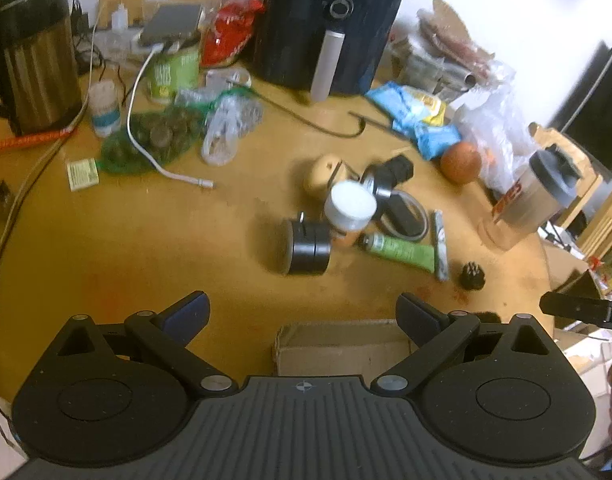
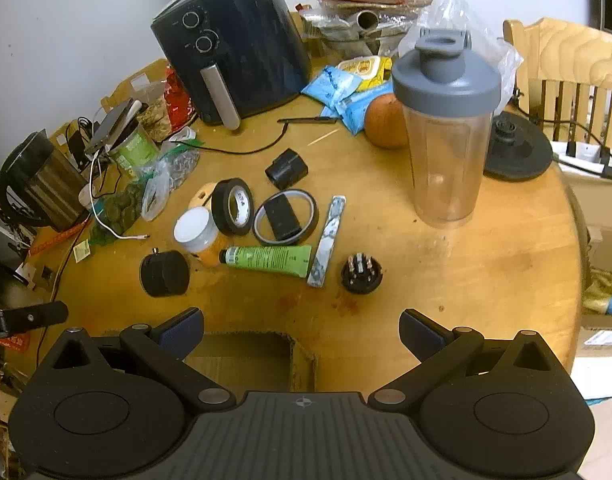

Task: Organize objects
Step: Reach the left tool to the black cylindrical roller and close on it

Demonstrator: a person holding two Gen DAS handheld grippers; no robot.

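A cardboard box [image 1: 338, 346] sits at the table's near edge, also in the right wrist view [image 2: 241, 354]. Small items lie mid-table: a black caster wheel [image 2: 163, 273], a white-lidded jar [image 2: 196, 230], a green tube [image 2: 271, 258], a black tape roll [image 2: 232, 206], a thin tape ring [image 2: 285, 218] around a black block, a marbled stick [image 2: 326, 242], a black round plug [image 2: 362, 273] and a black adapter [image 2: 286, 169]. My left gripper [image 1: 303, 314] is open and empty above the box. My right gripper [image 2: 301, 330] is open and empty beside the box.
A clear shaker bottle [image 2: 446, 128] stands at the right with an orange [image 2: 385, 122] behind it. A black air fryer [image 2: 233, 44] stands at the back. A kettle [image 1: 33, 56], a green can [image 1: 173, 70], bags and a white cable [image 1: 145, 136] crowd the left.
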